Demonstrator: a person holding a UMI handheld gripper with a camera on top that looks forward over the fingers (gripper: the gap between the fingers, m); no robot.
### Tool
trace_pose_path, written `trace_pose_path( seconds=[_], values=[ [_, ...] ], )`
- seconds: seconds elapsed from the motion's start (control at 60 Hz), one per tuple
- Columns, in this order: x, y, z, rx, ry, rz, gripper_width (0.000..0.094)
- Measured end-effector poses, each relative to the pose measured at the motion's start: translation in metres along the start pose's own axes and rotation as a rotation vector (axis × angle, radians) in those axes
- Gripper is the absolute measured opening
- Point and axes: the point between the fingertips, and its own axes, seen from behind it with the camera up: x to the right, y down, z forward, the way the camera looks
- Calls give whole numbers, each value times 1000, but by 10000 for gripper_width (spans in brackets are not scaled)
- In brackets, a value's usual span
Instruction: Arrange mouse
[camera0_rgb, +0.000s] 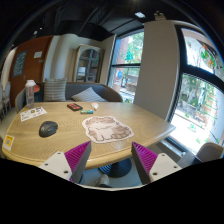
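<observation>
A dark mouse (48, 128) lies on the round wooden table (130, 118), towards its left side, well ahead of my left finger. A patterned mouse mat (106, 128) lies nearer the table's middle, just beyond the fingers. My gripper (110, 160) is held off the table's near edge, above the floor. Its two fingers with magenta pads (78, 154) stand wide apart with nothing between them.
A white sheet (32, 113), a small dark object (74, 106) and a yellow note (8, 142) lie on the table. A chair base (112, 168) stands under the table. Sofas (95, 95) stand behind, large windows (200, 75) at the right.
</observation>
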Motion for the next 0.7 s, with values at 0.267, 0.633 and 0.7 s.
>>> trace_pose_path(
  seconds=[0.267, 0.633, 0.7],
  values=[
    [-102, -3, -16, 18, -124, -21, 832],
    [-283, 8, 43, -101, -402, 0, 830],
    [-300, 4, 63, -130, -434, 28, 829]
  ],
)
